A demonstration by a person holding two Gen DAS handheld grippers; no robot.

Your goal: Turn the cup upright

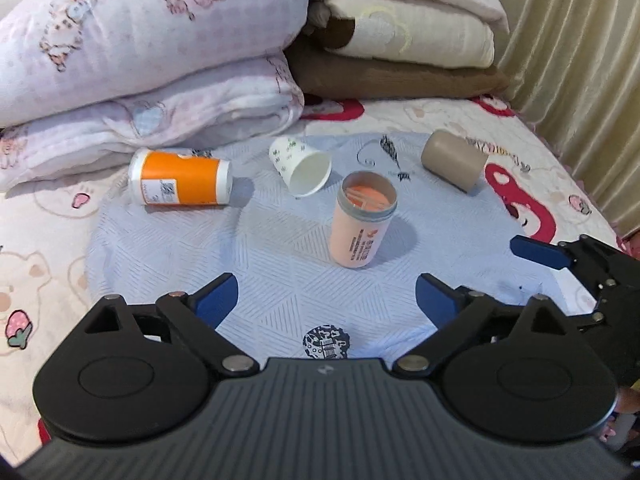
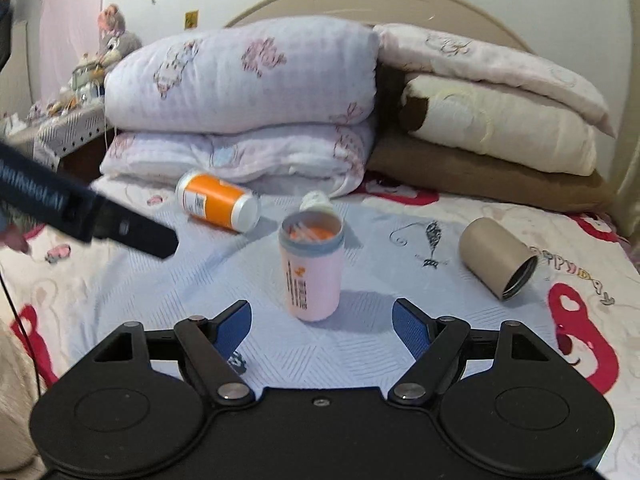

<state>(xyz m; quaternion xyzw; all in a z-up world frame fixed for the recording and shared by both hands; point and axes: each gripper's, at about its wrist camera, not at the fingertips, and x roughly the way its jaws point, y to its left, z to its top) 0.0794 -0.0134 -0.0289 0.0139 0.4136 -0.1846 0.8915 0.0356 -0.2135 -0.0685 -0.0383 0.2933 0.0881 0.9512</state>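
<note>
With both the left gripper (image 1: 326, 296) and right gripper (image 2: 322, 326) wide open and empty, the pink cup (image 2: 311, 266) stands upright, so probably approach the brown cup (image 2: 498, 258) squarely across its side.

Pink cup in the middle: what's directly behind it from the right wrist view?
Behind the pink cup lies the white paper cup, mostly hidden there; only its top edge shows. The left wrist view shows it tipped on its side, mouth open.

In the right wrist view, the upright pink plastic cup (image 2: 313, 264) hides most of the white paper cup (image 2: 316, 201) behind it.
</note>
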